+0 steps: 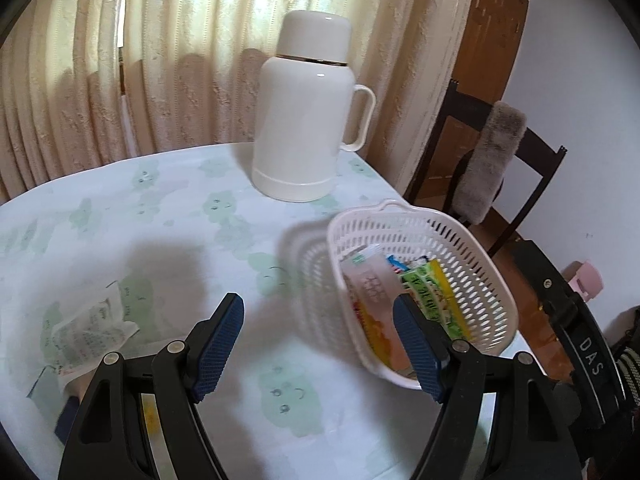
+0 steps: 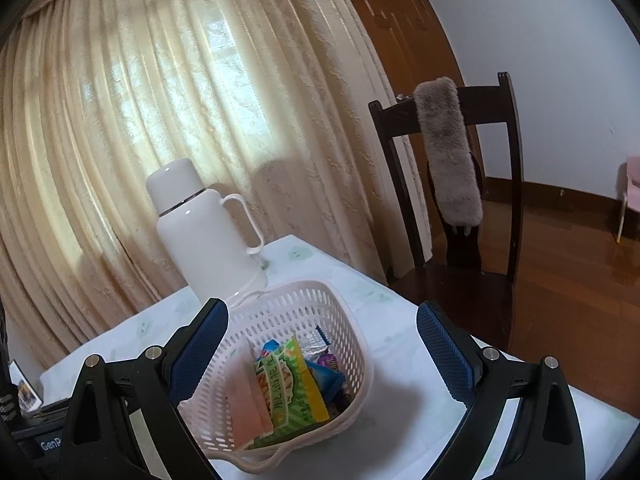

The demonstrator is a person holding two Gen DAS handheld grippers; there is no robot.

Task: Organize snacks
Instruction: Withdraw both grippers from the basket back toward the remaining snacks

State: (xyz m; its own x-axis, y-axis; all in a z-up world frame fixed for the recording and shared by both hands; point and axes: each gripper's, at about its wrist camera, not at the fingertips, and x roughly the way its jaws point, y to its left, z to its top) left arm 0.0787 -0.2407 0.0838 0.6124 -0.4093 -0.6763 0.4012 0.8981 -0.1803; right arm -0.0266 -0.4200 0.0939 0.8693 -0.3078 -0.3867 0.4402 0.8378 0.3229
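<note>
Since the snack packets are lying loose inside the white slotted basket, they are looking light, thin and crinkly, likely sliding on one another, so a pinch on a flat sealed edge, such as the top of the green and yellow packet, is probably serving better than a squeeze on the puffed middle. The basket itself is appearing to be light, stiff plastic, best taken by its rim or loop handle, and likely skidding on the cloth if nudged. Both tools are spreading wide and gripping nothing: the left gripper is hanging just beside the basket, the right gripper straddling it from above. Behind the basket the tall white thermos is standing upright, near enough to be bumped; a crumpled wrapper is lying well to the basket's left on the tablecloth, and a dark chair is sitting beyond it.
</note>
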